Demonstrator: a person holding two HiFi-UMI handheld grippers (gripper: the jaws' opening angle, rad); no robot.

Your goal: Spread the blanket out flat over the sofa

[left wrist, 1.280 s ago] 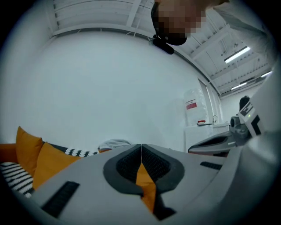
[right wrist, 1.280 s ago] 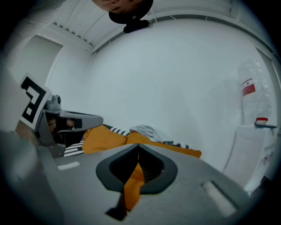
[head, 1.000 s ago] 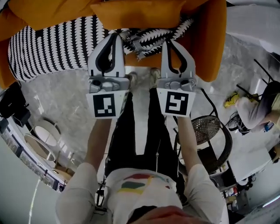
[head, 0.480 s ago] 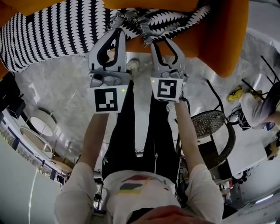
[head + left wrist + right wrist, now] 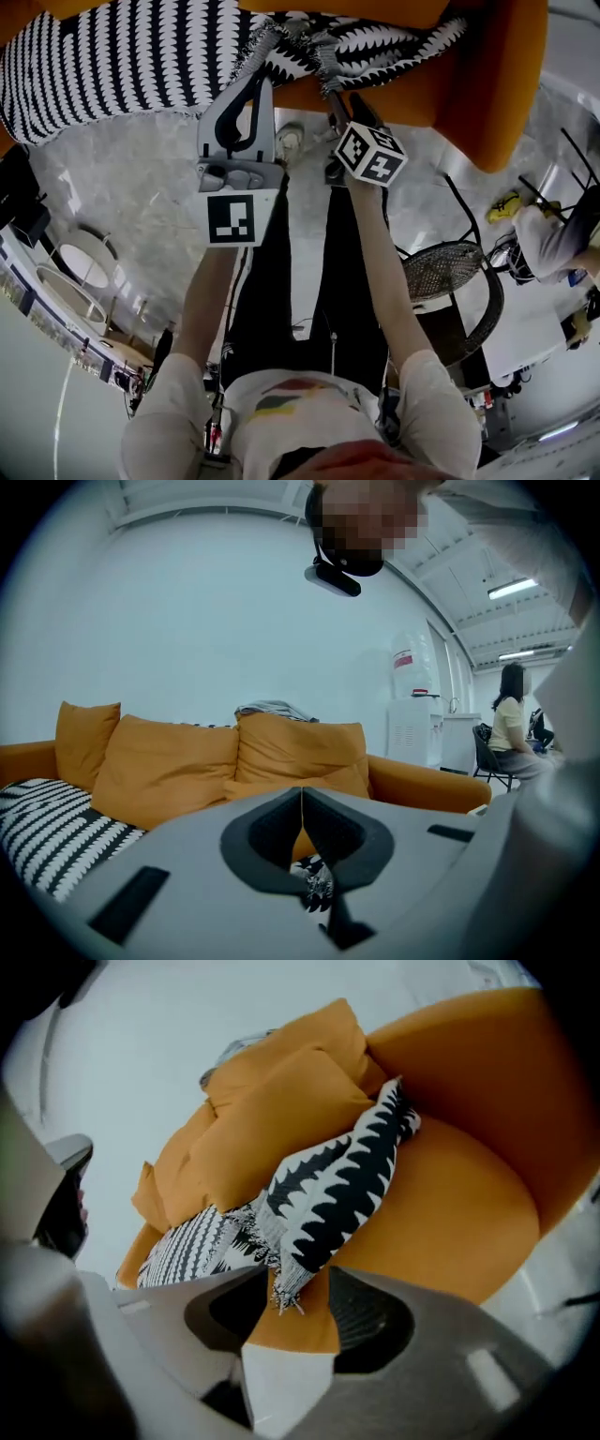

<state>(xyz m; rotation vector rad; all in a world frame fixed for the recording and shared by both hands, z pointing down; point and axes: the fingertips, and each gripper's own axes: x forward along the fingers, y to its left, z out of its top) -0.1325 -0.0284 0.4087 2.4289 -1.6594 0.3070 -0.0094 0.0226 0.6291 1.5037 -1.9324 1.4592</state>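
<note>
A black-and-white patterned blanket lies across the seat of the orange sofa and bunches near the middle of the front edge. My left gripper is shut at that edge. In the left gripper view its tips meet with no cloth showing between them, and a bit of fringe shows below. My right gripper is rolled on its side, jaws opening. The blanket's fringed corner hangs loose between its jaws, not pinched.
Orange back cushions line the sofa. A round wire stool stands on the marble floor to my right, and a person sits beyond it. A white water dispenser stands past the sofa's arm. My feet are close to the sofa front.
The right gripper has rolled onto its side and moved toward the blanket's bunched corner. The left gripper has kept its pose. More of the blanket shows at the left of the seat.
</note>
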